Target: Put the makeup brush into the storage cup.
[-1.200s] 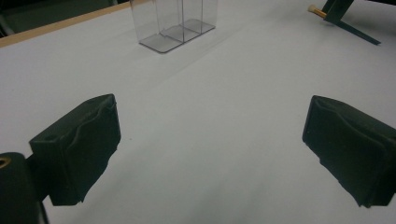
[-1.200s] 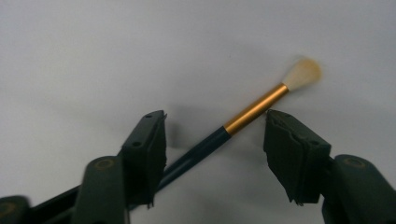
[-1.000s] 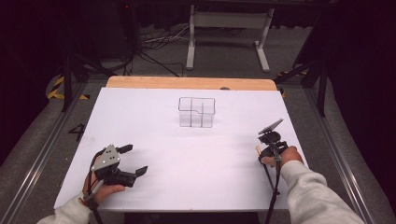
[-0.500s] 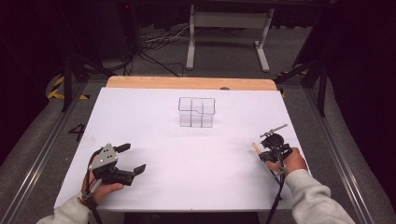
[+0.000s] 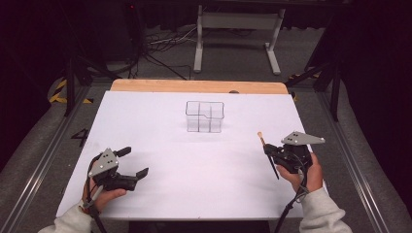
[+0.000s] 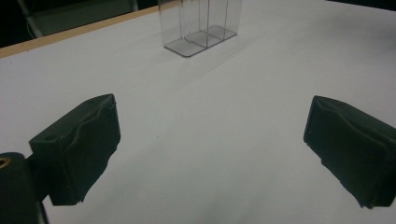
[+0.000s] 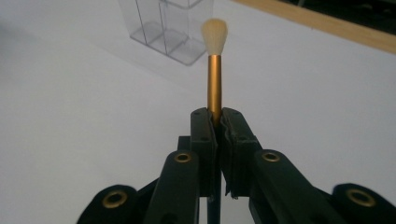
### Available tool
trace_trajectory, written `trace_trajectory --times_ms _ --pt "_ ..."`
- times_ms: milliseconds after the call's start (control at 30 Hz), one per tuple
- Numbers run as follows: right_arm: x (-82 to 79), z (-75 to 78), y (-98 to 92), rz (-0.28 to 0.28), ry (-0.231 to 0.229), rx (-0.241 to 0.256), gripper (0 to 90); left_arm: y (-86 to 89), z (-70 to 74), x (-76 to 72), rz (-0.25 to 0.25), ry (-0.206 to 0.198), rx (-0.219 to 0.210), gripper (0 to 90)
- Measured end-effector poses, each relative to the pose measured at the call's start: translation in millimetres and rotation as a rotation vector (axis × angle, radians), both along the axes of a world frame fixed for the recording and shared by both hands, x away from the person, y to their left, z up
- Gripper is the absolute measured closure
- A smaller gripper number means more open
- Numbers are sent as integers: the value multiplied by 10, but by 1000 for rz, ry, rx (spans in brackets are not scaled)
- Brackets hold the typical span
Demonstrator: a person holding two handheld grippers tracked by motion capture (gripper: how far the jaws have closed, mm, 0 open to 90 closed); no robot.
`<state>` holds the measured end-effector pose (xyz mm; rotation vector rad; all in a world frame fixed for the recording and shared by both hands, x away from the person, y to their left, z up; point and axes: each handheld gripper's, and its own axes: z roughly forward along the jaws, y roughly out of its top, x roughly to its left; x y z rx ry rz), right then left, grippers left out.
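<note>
Table (image 5: 160,194) space, white and wide, is sitting under both tools. Far ahead of both tools a clear box (image 5: 204,116) with little rooms inside is standing upright, and its rooms are looking empty.

The left tool (image 5: 130,163) is waiting low by the near edge of the table, with a hand (image 5: 99,196) under it. Its jaws are spread wide apart and nothing is between them; in the left gripper view bare white table is showing in the gap.

The right tool (image 5: 268,149) is holding a thin brush (image 5: 267,154). Its jaws are squeezed tight on the gold stem, and the soft pale tip (image 7: 214,32) is sticking out past them, pointing toward the clear box. The dark handle end is pointing back toward the person. A moment ago this tool was tipped a different way and the brush was hard to make out; now the tool has swung round so the brush is aiming at the box. My guess is that the brush is going into one of the rooms, tip up or tip down I cannot say.
</note>
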<state>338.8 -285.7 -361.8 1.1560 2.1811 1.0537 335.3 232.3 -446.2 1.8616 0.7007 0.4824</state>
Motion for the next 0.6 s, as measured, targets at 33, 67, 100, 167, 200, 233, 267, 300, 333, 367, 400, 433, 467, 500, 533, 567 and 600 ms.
trace_trajectory --times_ms 33,67,100,167,200,233,267,300,333,367,400,433,467,500,533,567,600 --pt "1 28 9 5 -15 7 847 -3 -6 1 5 2 -1 45" --pt "2 60 22 11 -49 12 847 -3 -9 6 2 0 1 45" --pt "6 75 26 17 -65 22 847 -10 -14 7 3 3 2 45" --pt "20 104 33 19 -99 59 847 -21 -26 9 -1 4 11 44" --pt "35 110 39 24 -115 73 847 -28 -33 8 -1 7 19 45" --pt "51 115 54 25 -129 79 847 -28 -37 4 1 7 21 45" --pt "69 117 65 29 -146 86 848 -22 -36 1 1 7 19 44" --pt "85 116 77 42 -157 97 847 -16 -35 0 3 6 14 44" --pt "107 111 92 40 -169 105 847 -11 -33 -1 7 5 12 44" --pt "125 106 102 37 -175 108 847 -8 -31 -4 13 6 6 44" --pt "151 96 110 60 -189 123 847 -3 -29 -1 12 4 8 45" --pt "171 89 122 74 -201 140 847 -6 -32 -1 15 8 6 45" --pt "195 82 129 80 -208 159 847 -5 -33 3 19 7 10 46" --pt "217 74 129 111 -210 190 847 -5 -37 9 16 17 2 47" --pt "240 65 131 156 -216 226 847 -7 -42 16 5 28 -16 47" --pt "270 58 151 139 -221 214 847 -13 -42 14 6 30 -20 47" --pt "291 51 165 144 -224 212 847 -15 -40 12 1 25 -21 46"
